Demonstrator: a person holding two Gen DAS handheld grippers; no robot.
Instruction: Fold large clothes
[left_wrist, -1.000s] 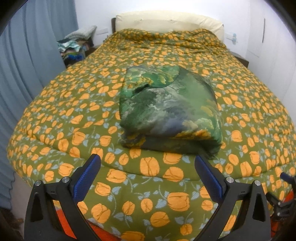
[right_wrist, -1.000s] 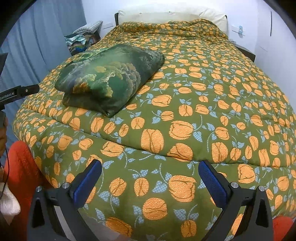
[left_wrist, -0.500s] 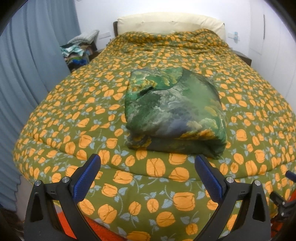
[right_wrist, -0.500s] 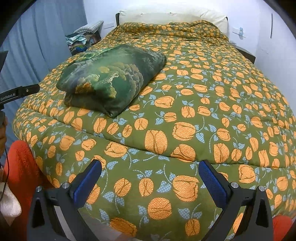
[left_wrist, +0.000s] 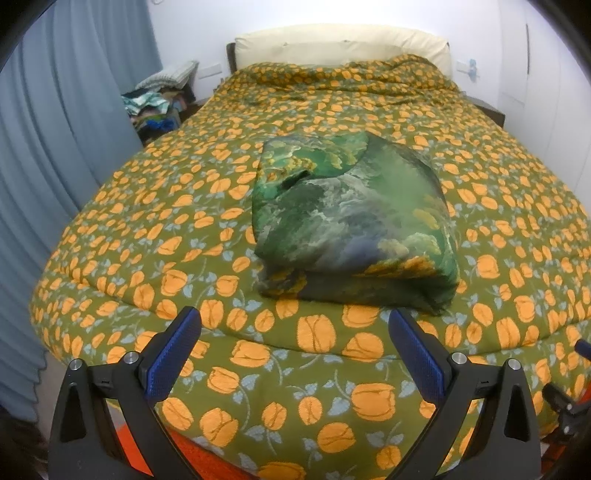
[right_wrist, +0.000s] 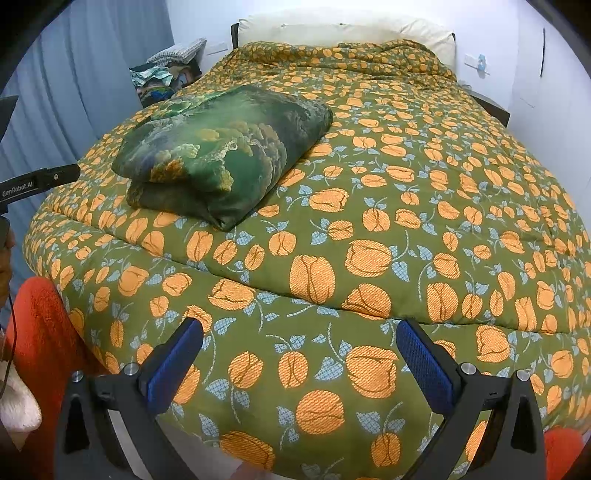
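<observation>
nearest to us, the left gripper (left_wrist: 294, 343) hangs off the foot edge of the bed (left_wrist: 147, 229), its blue-padded fingers (left_wrist: 173, 354) spread wide with nothing between them. the right gripper (right_wrist: 300, 354) sits the same way, fingers (right_wrist: 424, 369) far apart and empty, pointing over the foot edge further toward the bed's right side. neither tool touches the cover. orange-red fabric (right_wrist: 40, 332) shows low down by the foot edge in the right view.

just beyond the foot edge lies the folded garment (left_wrist: 351, 221), a dark green printed cloth with yellow and grey patches, doubled into a thick rectangular bundle (we count at least two layers at its near end). it rests on the bedspread (right_wrist: 406, 206), olive with orange flowers, in the near half of the bed. in the left view it is roughly centred, slightly right of the gripper's line. in the right view (right_wrist: 225, 155) it sits toward the bed's left edge. its long axis runs from foot toward head, angled a little; the thick folded end faces us and the thinner end points to the pillows.

farther off, the bedspread runs bare up to a cream pillow (left_wrist: 343, 44) along the head edge. a blue curtain (left_wrist: 55, 147) hangs past the left edge, with a heap of mixed cloth (left_wrist: 159, 103) by the head corner.
</observation>
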